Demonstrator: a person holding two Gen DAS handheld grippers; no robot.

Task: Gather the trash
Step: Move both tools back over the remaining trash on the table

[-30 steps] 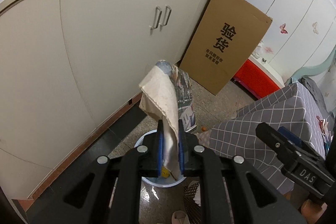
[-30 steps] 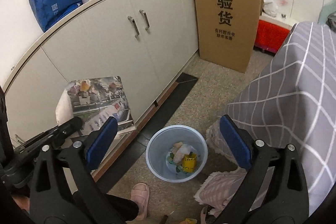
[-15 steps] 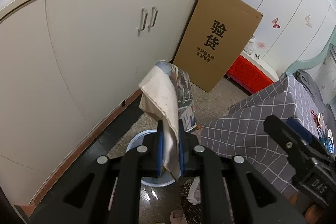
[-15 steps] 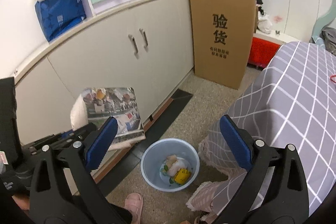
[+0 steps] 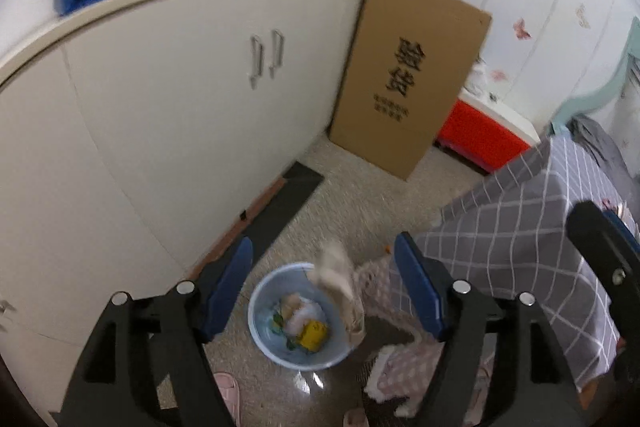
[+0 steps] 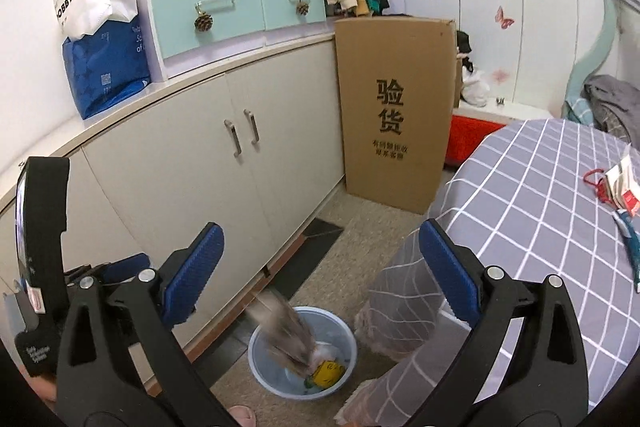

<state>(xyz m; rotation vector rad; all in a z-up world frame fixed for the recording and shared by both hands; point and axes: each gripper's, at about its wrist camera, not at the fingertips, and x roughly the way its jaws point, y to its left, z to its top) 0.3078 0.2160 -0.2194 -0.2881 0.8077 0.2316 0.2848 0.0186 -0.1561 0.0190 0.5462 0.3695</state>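
From the left wrist, the left tool [image 5: 322,283] is opening, empty, above a blurred paper scrap [image 5: 340,291] at the round blue bin's [image 5: 260,311] right rim; from the right wrist, the right tool [image 6: 320,267] gapes apart over crumpled, yellow-flecked trash [image 6: 326,371] in that bin.

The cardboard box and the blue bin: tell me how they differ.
The cardboard box is tall, flat and brown, printed with black characters; the blue bin is low, round and pale blue. The cardboard box stands leaning against the cabinet; the blue bin sits out on the floor near the checked tablecloth. The cardboard box is closed; the blue bin is open-topped, holding scraps, with blurred paper dropping in. Both rest on the floor.
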